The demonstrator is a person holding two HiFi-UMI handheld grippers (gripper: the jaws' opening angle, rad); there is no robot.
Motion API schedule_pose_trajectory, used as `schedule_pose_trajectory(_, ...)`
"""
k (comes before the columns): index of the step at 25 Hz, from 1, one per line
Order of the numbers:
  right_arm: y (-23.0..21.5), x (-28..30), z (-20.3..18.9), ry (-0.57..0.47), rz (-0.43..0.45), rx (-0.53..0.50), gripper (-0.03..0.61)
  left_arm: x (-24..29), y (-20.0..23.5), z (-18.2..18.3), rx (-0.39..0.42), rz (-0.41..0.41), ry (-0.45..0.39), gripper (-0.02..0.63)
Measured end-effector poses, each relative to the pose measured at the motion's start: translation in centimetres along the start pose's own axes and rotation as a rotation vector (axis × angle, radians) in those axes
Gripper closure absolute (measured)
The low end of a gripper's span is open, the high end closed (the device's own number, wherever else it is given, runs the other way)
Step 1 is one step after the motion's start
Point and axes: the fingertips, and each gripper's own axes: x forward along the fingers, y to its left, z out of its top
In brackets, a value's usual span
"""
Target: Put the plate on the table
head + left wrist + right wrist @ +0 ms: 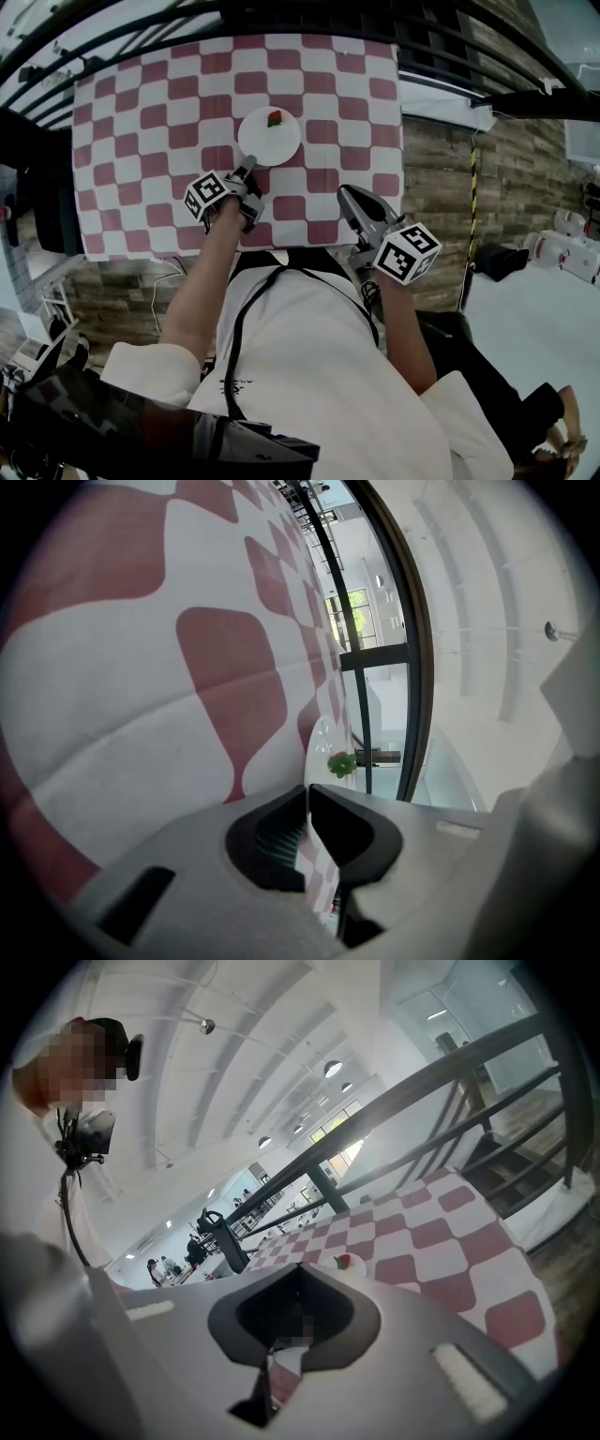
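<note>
A white plate (266,146) carrying a strawberry (275,119) lies flat on the red-and-white checked table (141,112), at its middle. My left gripper (247,169) reaches to the plate's near-left rim and is shut on it. In the left gripper view the jaws (307,789) meet on the thin rim, and the plate (319,747) and strawberry (341,763) show just beyond. My right gripper (345,192) hovers over the table's near right part, shut and empty, apart from the plate. From the right gripper (298,1269), the plate (358,1267) lies ahead on the cloth.
A black railing (309,19) runs along the table's far side. The table's right edge (401,141) drops to a wood-plank floor (441,159). White items (567,246) lie on the floor at far right, and another person's legs (525,412) are at lower right.
</note>
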Motion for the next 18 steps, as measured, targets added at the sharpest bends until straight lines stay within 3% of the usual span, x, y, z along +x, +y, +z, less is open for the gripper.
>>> schedule_pose_trajectory(7,-0.5,-0.9,0.0,-0.03,-0.022,0.015,0.574,0.8,-0.2,0.0,0.024,0.019,0.007,0.583)
schedule_pose_trajectory(13,-0.1,-1.5,0.1,-0.041,-0.025,0.011,0.574,0.9,-1.7,-0.3,0.037,-0.047,0.009,0.46)
schedule_pose_trajectory(18,0.3,-1.9,0.4,-0.057,-0.021,0.004,0.574,0.2,-1.8,-0.6,0.055,-0.04,0.024,0.393)
